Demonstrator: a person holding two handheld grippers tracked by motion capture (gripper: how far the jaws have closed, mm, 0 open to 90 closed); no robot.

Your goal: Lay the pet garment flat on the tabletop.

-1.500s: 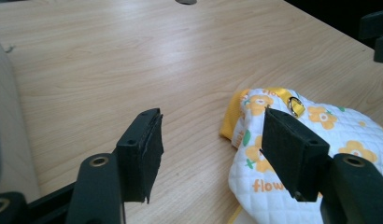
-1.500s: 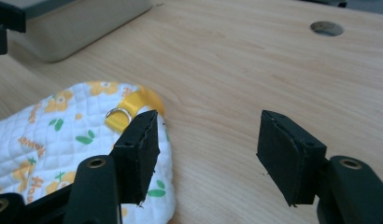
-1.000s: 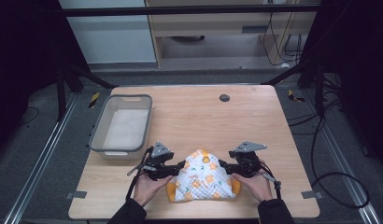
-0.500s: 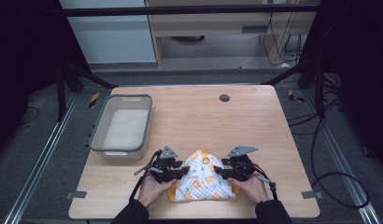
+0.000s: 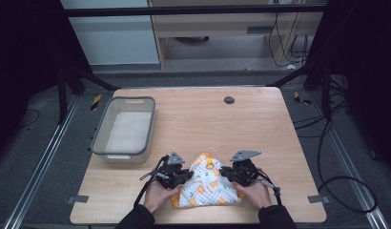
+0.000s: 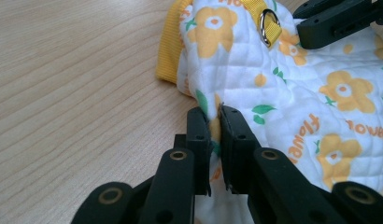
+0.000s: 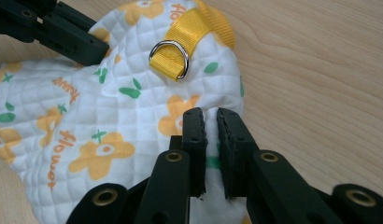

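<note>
A white quilted garment (image 5: pixel 207 185) with orange flowers and yellow trim lies at the table's near edge. Its yellow strap carries a metal D-ring (image 7: pixel 170 58), which is also in the left gripper view as the D-ring (image 6: pixel 270 21). My left gripper (image 5: pixel 184 177) is shut on the garment's left edge, and a fold of the garment (image 6: pixel 320 93) is pinched between the jaws of that gripper (image 6: pixel 214 112). My right gripper (image 5: pixel 227 175) is shut on the right edge, the jaws of that gripper (image 7: pixel 210 114) closed over a fold of the garment (image 7: pixel 110 116).
A grey plastic bin (image 5: pixel 99 132) stands on the table's left side, beyond my left hand. A small black round disc (image 5: pixel 229 99) sits in the tabletop near the far edge. Bare wood stretches across the middle and right of the table.
Both grippers have drawn inward toward each other with the garment's edges in them, and the garment has bunched narrower between them.
</note>
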